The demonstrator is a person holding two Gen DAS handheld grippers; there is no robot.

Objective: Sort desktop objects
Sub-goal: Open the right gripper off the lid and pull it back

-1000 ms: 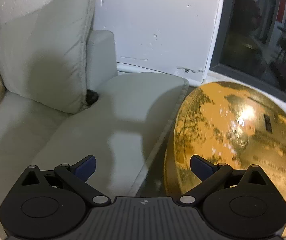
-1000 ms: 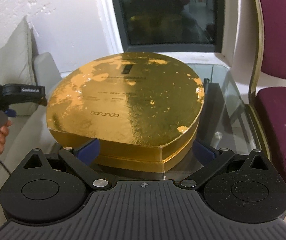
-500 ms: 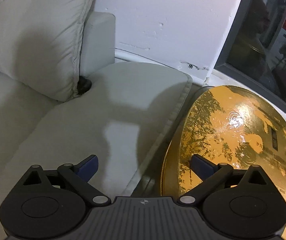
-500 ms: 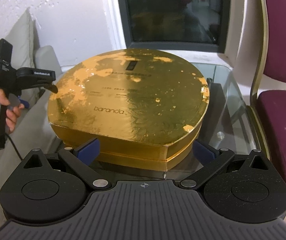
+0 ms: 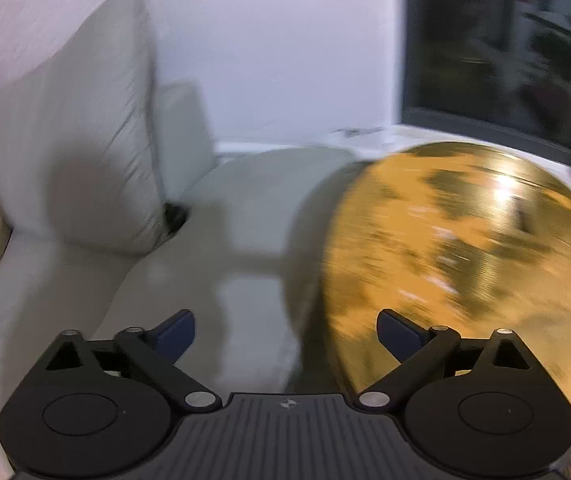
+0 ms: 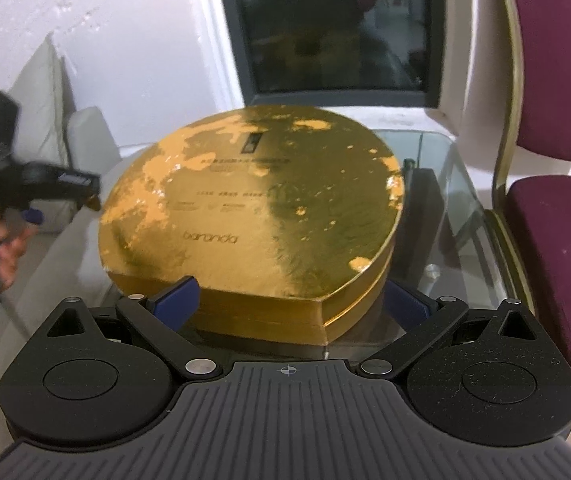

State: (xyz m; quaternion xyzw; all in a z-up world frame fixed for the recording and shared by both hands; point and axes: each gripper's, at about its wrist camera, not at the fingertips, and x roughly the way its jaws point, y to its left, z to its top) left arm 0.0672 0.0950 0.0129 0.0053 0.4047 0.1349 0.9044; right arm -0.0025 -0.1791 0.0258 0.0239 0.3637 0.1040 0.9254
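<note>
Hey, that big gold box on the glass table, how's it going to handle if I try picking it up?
The gold box looks rigid, so it likely won't flex. Its glossy foil lid could be slippery. It is wider than the open right tongs, so one grip probably can't span it; the seam suggests the lid may lift off alone.

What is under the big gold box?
The gold box sits on a glass table. The glass shows to the right of the box. Anything directly beneath the box or inside it is hidden, since its lid is on.

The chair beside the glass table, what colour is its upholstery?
Dark purple-maroon upholstery on the chair, with a dull gold frame. It shows only in the right wrist view.
</note>
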